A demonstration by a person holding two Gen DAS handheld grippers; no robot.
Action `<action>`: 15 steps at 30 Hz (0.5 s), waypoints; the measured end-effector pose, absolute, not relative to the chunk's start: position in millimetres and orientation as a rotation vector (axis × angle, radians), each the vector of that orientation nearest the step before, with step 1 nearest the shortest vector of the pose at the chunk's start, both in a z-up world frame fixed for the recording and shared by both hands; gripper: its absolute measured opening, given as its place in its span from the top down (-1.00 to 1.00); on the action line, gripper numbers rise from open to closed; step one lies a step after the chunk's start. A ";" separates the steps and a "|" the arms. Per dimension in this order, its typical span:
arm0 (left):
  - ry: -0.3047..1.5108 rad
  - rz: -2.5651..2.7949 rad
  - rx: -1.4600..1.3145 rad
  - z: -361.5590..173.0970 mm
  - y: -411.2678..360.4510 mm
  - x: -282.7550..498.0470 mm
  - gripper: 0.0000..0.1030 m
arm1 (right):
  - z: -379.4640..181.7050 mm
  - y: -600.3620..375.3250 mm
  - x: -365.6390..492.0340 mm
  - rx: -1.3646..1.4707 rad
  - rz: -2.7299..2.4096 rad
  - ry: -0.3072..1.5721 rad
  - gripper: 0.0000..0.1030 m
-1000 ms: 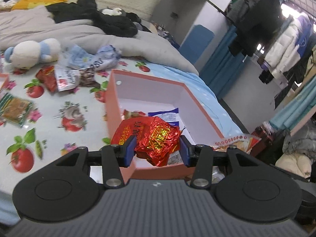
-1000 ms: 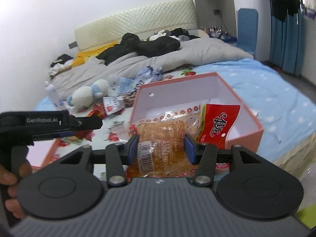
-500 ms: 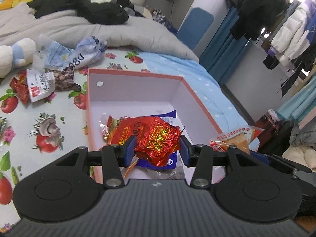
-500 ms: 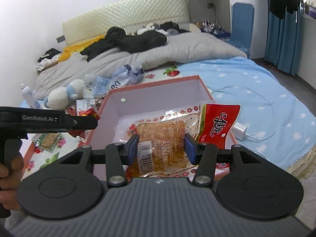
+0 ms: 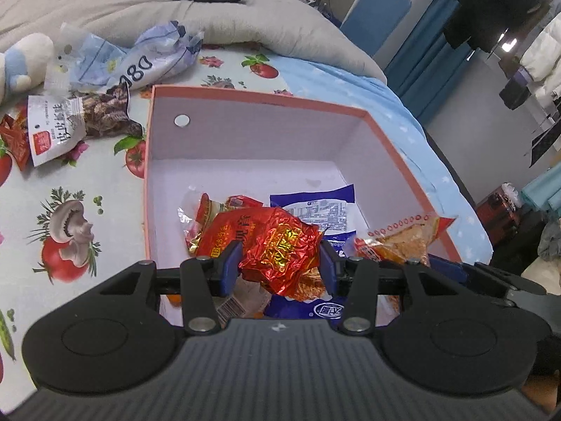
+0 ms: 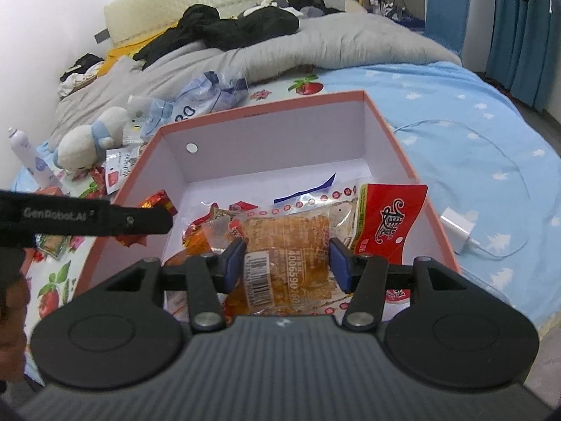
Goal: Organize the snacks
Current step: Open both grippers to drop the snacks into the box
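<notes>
Bedroom, bed [image 5: 105,189] with a fruit-print sheet at its left side and a plain blue sheet at the right; grey duvet [image 5: 245,17] bunched toward the headboard. Left to right along the bed: plush toy [image 6: 87,140] near the left edge, loose snack packs [image 5: 59,126] and a crumpled blue-white bag [image 5: 150,59] beside it, then the pink-rimmed box [image 5: 259,96] mid-bed, white charger [image 6: 459,224] just off the box's right wall.

My left gripper [image 5: 278,266] pinches a crumpled red foil snack [image 5: 277,245], both blue pads pressed into it. It hangs over the box's near-left part, above a blue-white packet [image 5: 315,210] and small red packs already on the floor.

My right gripper [image 6: 287,263] has the flat orange snack packet [image 6: 291,245] between its pads; jaws have just been widening, and I see a sliver of gap at the left pad, so I judge the grip is letting go. Packet's long axis runs across the fingers, red header end [image 6: 389,221] sticking out toward the box's right wall.

Key relation: both snacks sit straight below-ahead of the fingers and inside the box rim, the right one nearer the right wall. Judgement: next is simply release; risk is the orange packet's header catching on the right wall edge.
</notes>
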State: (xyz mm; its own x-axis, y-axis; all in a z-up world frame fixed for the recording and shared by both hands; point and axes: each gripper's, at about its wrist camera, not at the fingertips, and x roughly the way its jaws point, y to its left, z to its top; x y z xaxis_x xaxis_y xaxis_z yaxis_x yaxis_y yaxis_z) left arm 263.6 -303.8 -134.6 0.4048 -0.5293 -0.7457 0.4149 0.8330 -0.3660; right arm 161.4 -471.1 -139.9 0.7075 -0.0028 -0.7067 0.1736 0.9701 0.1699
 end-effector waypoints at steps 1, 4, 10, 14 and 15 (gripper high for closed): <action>0.988 -0.600 -0.128 -135.5 -304.3 264.3 -0.04 | -141.3 -472.1 164.4 0.239 -0.102 0.788 -0.32; 0.991 -0.608 -0.116 -135.2 -305.9 265.4 -0.23 | -142.8 -473.4 168.8 0.261 -0.111 0.805 -0.38; 0.957 -0.602 -0.146 -127.4 -292.9 257.9 -0.32 | -137.2 -469.2 159.2 0.264 -0.106 0.777 -0.38; 0.916 -0.597 -0.122 -111.0 -282.1 243.4 -0.32 | -126.6 -463.1 140.6 0.267 -0.116 0.740 -0.38; 0.908 -0.598 -0.125 -106.4 -278.8 239.4 -0.32 | -124.0 -462.2 136.3 0.270 -0.119 0.734 -0.38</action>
